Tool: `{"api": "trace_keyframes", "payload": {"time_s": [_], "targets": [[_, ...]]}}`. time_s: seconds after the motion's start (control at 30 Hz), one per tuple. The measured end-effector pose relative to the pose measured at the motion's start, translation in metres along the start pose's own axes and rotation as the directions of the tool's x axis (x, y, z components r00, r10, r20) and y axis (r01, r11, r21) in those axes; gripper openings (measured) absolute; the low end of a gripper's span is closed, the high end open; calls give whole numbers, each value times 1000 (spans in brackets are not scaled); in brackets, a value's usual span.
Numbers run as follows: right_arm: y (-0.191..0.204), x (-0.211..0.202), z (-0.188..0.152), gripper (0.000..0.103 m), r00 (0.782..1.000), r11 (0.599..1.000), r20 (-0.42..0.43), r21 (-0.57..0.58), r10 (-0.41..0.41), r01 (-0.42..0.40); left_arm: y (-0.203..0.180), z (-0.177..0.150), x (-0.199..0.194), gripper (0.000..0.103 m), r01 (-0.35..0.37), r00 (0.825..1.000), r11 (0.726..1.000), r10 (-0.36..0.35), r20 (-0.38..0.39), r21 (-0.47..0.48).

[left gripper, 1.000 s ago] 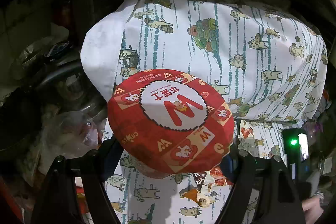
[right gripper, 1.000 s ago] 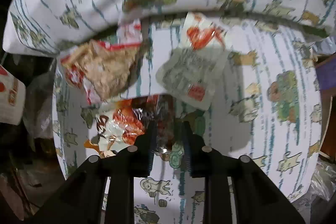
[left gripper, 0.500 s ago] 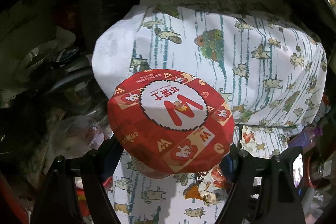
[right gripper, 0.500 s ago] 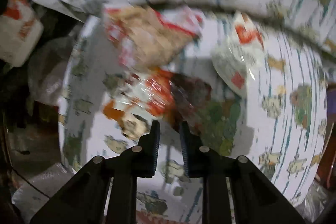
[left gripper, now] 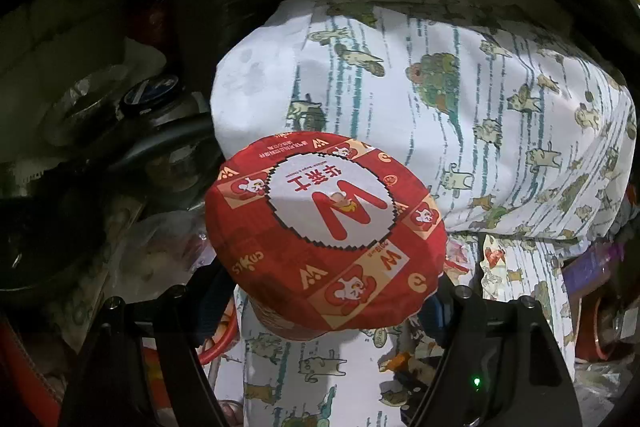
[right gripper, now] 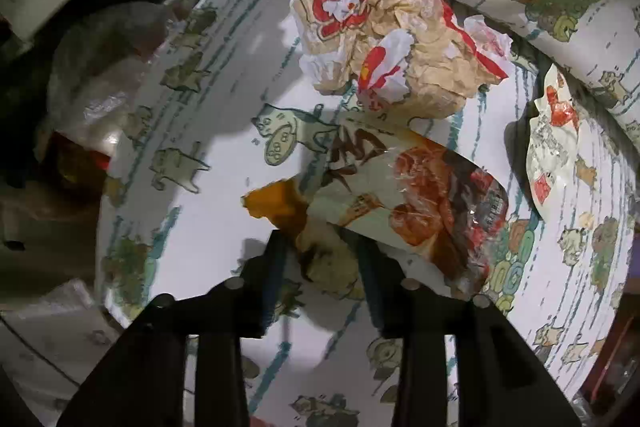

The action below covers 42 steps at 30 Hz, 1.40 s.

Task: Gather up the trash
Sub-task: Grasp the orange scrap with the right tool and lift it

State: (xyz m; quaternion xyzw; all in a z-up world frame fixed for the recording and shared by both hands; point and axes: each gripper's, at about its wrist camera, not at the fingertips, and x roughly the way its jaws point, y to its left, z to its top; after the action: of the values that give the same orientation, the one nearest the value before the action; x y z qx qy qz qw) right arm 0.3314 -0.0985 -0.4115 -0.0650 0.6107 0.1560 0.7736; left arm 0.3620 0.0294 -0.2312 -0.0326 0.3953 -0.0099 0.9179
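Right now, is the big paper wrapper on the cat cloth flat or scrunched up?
Scrunched up: the paper wrapper is a crumpled, creased lump on the cat cloth.

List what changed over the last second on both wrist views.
The right hand-held gripper rolled and slid along the cat-print cloth; its jaws are opening, with the orange end of the snack wrapper between them. The left hand-held gripper stays closed on the red paper-covered container.

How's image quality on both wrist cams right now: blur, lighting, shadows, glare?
Left wrist view: sharp; red paper-covered bowl brightly lit, left side and top corners fall into near-black, strong fisheye bending at the edges. Right wrist view: mild motion softness, claw shadow falls across the patterned sheet, small glare spots on the snack wrapper, dark cluttered periphery.
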Motion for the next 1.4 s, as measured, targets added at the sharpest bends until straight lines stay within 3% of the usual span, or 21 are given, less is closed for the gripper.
{"api": "trace_keyframes", "payload": {"time_s": [0.23, 0.3, 0.5, 0.67, 0.73, 0.77, 0.8, 0.83, 1.0, 1.03, 1.1, 1.13, 1.27, 1.4], "targets": [[30, 15, 0, 31, 998, 995, -6, -77, -68, 67, 15, 3, 0, 80, 21, 999, 997, -24, -31, -71], [27, 11, 1, 26, 999, 997, -11, -58, -49, 48, 18, 3, 0, 80, 25, 999, 996, -28, -38, -87], [-3, 1, -5, 25, 995, 994, -63, 83, 82, -76, 22, 3, 4, 80, 39, 997, 993, -46, -65, -112], [-25, 3, -14, 25, 989, 986, -127, 155, 80, -60, 18, 3, 6, 80, 38, 996, 995, -46, -76, -96], [-28, 3, -16, 28, 992, 992, -126, 129, 29, -12, 18, 3, 8, 80, 57, 994, 992, -67, -91, -109], [-29, 2, -19, 34, 993, 994, -115, 105, 0, 12, 18, 2, 9, 80, 67, 992, 991, -79, -98, -118], [-27, 2, -16, 48, 994, 996, -105, 75, -30, 38, 18, 2, 11, 80, 76, 990, 989, -90, -106, -128], [-25, 3, -16, 51, 994, 997, -92, 45, -55, 60, 18, 1, 11, 80, 79, 990, 988, -93, -109, -131], [-13, 8, -14, 53, 995, 998, -70, -1, -64, 64, 13, 0, 16, 80, 59, 991, 992, -71, -113, -109], [-10, 9, -12, 52, 996, 998, -68, 2, -65, 65, 11, 0, 17, 80, 57, 991, 993, -69, -113, -105], [-4, 9, -9, 29, 997, 998, -49, -8, -65, 65, 10, -1, 17, 80, 58, 991, 993, -69, -114, -99], [-2, 8, -7, 24, 997, 998, -49, -11, -67, 67, 9, 0, 17, 80, 58, 991, 994, -69, -113, -95], [-11, 4, 0, 23, 997, 997, -59, 42, -58, 61, 5, 0, 16, 80, 56, 992, 996, -63, -108, -74], [-24, -20, 6, 23, 1000, 995, 16, 99, 9, -10, 4, 1, 8, 80, 52, 995, 997, -57, -86, -65]]}}
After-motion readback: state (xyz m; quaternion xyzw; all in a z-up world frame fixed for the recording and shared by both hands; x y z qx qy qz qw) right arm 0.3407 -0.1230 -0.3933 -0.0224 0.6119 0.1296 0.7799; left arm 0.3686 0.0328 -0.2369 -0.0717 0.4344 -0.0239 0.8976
